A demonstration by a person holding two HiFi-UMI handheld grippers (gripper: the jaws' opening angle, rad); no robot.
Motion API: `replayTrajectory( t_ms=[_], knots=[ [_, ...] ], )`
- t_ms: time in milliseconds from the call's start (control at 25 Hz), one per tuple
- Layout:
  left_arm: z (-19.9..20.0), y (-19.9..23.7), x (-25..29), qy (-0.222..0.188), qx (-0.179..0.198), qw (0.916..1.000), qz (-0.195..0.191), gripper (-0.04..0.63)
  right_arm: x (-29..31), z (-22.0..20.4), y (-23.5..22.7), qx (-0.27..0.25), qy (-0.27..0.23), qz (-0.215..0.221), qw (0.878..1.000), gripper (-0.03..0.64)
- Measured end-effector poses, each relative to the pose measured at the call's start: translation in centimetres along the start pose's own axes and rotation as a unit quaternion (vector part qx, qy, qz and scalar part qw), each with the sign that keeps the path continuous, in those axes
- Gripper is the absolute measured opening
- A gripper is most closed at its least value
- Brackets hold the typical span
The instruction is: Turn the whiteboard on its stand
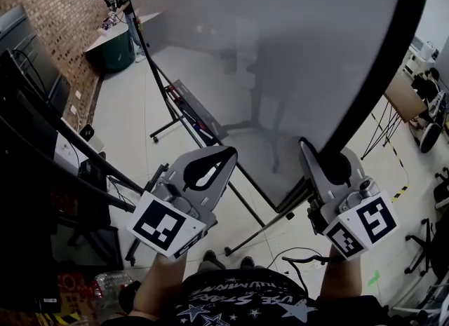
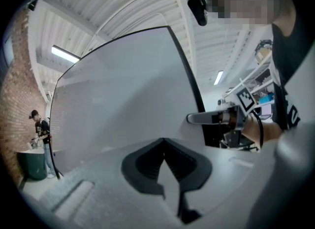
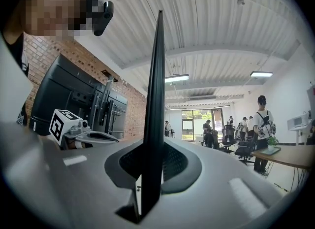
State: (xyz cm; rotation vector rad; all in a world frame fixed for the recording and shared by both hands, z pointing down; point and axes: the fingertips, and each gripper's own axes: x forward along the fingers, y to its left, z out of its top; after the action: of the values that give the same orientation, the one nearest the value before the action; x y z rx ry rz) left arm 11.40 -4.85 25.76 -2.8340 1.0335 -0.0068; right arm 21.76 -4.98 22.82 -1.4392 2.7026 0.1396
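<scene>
Whiteboard (image 1: 280, 51), one, on its stand (image 1: 163, 100): we hold its black lower edge pinched in the right gripper (image 1: 316, 155), left gripper (image 1: 226, 152) closed and empty just beside that edge; board apparently tilted partway, turn unfinished.

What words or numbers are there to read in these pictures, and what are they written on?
No text here can be read for sure.
On the shirt: white print among stars, too blurred to read.
On the left marker cube and the right marker cube: black-and-white square patterns, no words or numbers.
On the whiteboard: no writing shows.
</scene>
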Motion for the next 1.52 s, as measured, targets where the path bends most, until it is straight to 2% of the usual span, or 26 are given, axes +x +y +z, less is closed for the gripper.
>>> replayTrajectory(
  t_ms=[40,120,520,760,920,1120,1280,1520],
  knots=[
    [0.0,-0.1,0.1,0.001,0.0,1.0,-0.003,0.005,0.0,-0.2,0.1,0.002,0.004,0.006,1.0,0.063],
    [-0.1,-0.3,0.1,0.002,0.0,1.0,-0.008,0.005,0.0,-0.7,0.2,0.011,0.011,0.013,1.0,0.179],
    [0.0,0.3,-0.3,-0.002,-0.001,0.9999,-0.015,0.005,-0.4,-0.4,-0.2,-0.002,0.01,-0.008,1.0,0.227],
    [-0.1,-0.4,0.3,-0.003,-0.003,0.9993,-0.038,0.005,-3.0,-0.2,-1.1,-0.025,0.032,-0.038,0.998,0.231],
    [-0.3,-0.7,0.4,-0.003,-0.007,0.9987,-0.05,0.005,-5.4,0.3,-1.4,-0.022,0.032,-0.058,0.998,0.233],
    [-0.7,-1.0,0.4,-0.001,-0.012,0.9976,-0.068,0.005,-7.3,0.4,0.0,-0.021,0.037,-0.063,0.997,0.225],
    [-1.2,-1.7,0.4,-0.001,-0.017,0.9966,-0.08,0.005,-8.0,0.5,2.3,-0.029,0.033,-0.049,0.998,0.194],
    [-2.7,-2.8,-0.2,0.001,-0.025,0.9945,-0.102,0.005,-7.1,1.0,5.1,-0.034,-0.003,-0.03,0.999,0.091]
  ],
)
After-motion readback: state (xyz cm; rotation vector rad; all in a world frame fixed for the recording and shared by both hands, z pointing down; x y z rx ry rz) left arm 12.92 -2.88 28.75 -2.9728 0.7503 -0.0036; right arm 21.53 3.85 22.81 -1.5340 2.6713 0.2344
